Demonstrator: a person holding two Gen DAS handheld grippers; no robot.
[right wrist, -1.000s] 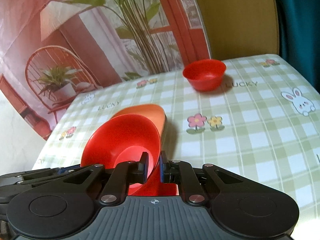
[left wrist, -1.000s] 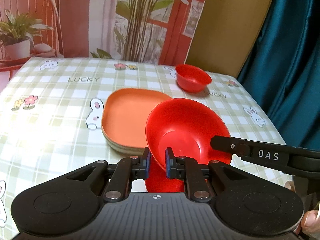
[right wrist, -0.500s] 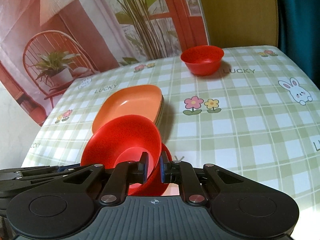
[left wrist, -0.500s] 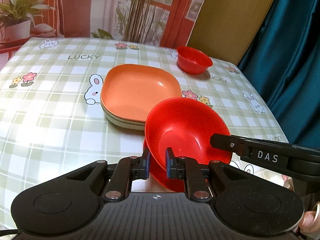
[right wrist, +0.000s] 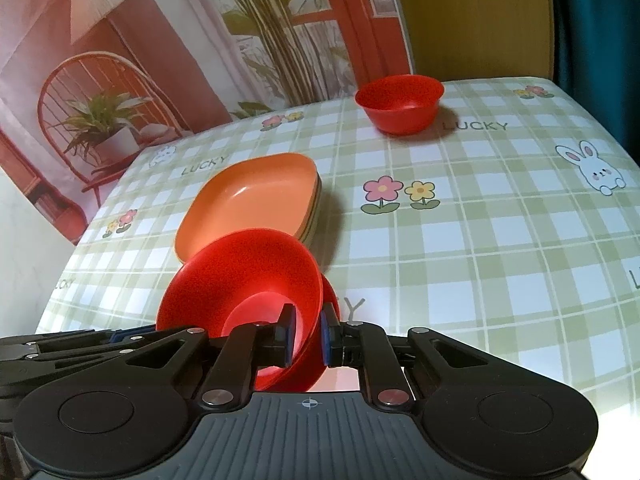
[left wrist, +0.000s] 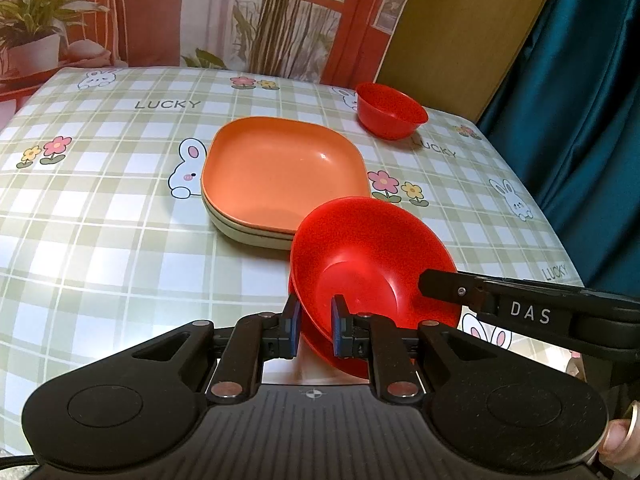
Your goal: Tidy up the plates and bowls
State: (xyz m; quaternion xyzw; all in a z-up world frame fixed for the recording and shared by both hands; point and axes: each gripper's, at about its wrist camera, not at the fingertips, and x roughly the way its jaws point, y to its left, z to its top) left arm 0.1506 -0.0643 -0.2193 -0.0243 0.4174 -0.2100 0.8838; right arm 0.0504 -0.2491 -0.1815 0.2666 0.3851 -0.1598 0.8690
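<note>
Two nested red bowls (left wrist: 372,256) hang tilted just above the checked tablecloth, in front of a stack of plates with an orange plate (left wrist: 280,176) on top. My left gripper (left wrist: 315,320) is shut on their near rim. From the right, one finger (left wrist: 444,284) of the right gripper clamps the opposite rim. In the right wrist view, the right gripper (right wrist: 306,332) is shut on the rim of the red bowls (right wrist: 248,272), with the orange plate (right wrist: 248,196) just beyond. A smaller red bowl (left wrist: 390,110) stands alone at the far right of the table.
The table (left wrist: 100,240) has bare cloth to the left of the plates and on the right side (right wrist: 500,240). A teal curtain (left wrist: 580,120) hangs past the right edge. A printed backdrop stands behind the table. A person's fingertip (left wrist: 620,440) shows at the corner.
Both cameras have tipped downward. The red bowls, which overlapped the plate stack, now sit lower and in front of it. Both grips on the rim are unchanged.
</note>
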